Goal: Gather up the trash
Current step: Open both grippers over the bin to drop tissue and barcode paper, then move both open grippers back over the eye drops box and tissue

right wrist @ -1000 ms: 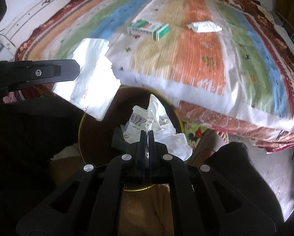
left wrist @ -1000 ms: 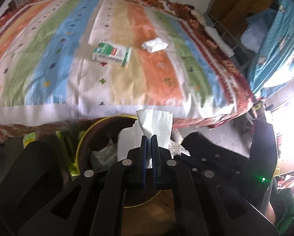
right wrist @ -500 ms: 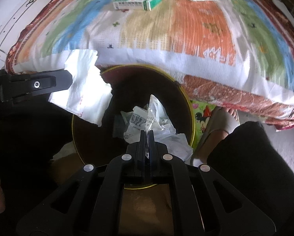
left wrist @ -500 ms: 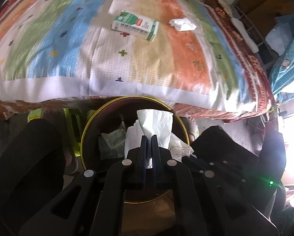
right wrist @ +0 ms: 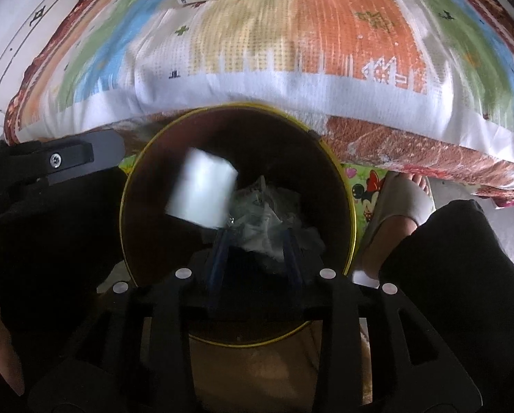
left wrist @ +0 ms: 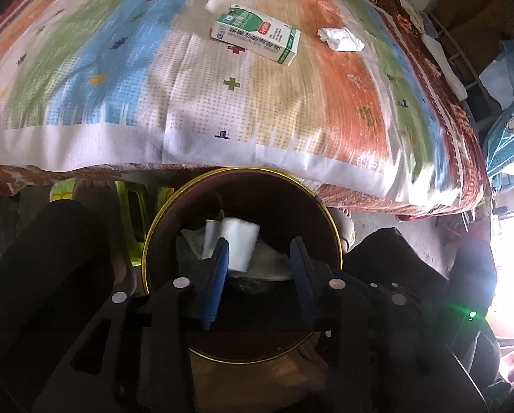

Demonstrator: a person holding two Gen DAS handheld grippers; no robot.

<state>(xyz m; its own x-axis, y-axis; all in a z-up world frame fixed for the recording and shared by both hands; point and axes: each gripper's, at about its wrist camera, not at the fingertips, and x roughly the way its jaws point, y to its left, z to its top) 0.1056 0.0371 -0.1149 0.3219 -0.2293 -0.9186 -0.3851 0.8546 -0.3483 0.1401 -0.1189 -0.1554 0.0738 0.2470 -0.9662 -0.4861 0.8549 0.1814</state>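
With both the left gripper (left wrist: 258,258) and right gripper (right wrist: 255,241) spread empty over the bin (left wrist: 332,220), carton (left wrist: 255,34) lies ahead on the bedspread (left wrist: 119,69), long axis crosswise, neither clearly nearer.

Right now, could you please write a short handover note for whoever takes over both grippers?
Left gripper: open over the bin, with the white tissue blurred below it inside the rim.
Right gripper: open over the bin, with the crumpled plastic wrapper in the bin just below it.
Done: both pieces are let go into the bin.
Left: the green-and-white box and the crumpled white tissue lie on the striped bedspread.
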